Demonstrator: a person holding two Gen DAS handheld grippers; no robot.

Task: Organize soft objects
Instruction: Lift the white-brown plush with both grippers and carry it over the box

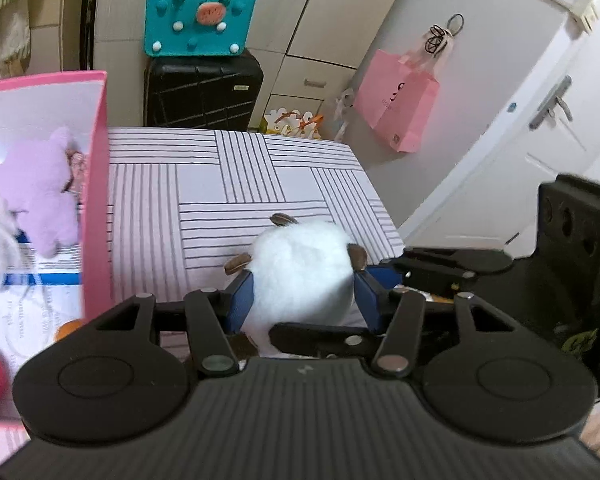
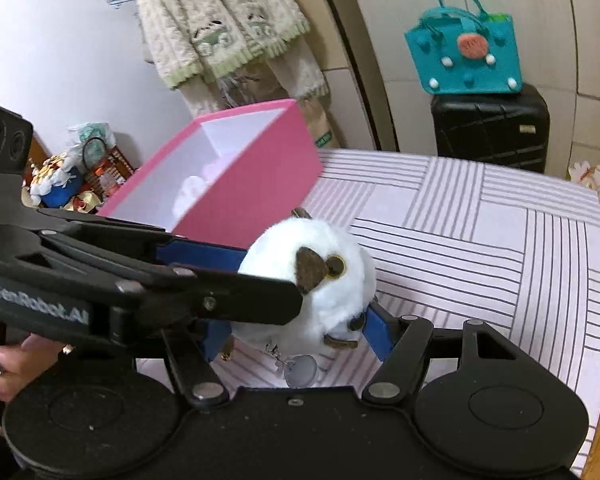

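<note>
A white fluffy plush toy point(image 1: 300, 276) with brown ears and a keyring sits between the blue pads of my left gripper point(image 1: 302, 300), which is shut on it above the striped table. In the right wrist view the same plush point(image 2: 320, 280) is also pinched between the blue pads of my right gripper point(image 2: 296, 336), with the left gripper's fingers point(image 2: 204, 258) across it from the left. A pink box point(image 1: 96, 200) stands open at the left; it holds a purple star plush point(image 1: 40, 188) and other soft toys. The box also shows in the right wrist view point(image 2: 236, 184).
The table has a striped cloth point(image 1: 240, 184). Behind it stand a black suitcase point(image 1: 202, 92) with a teal felt bag point(image 1: 198, 16) on top. A pink paper bag point(image 1: 398, 100) hangs on a cabinet door. Clutter point(image 2: 72, 176) lies left of the box.
</note>
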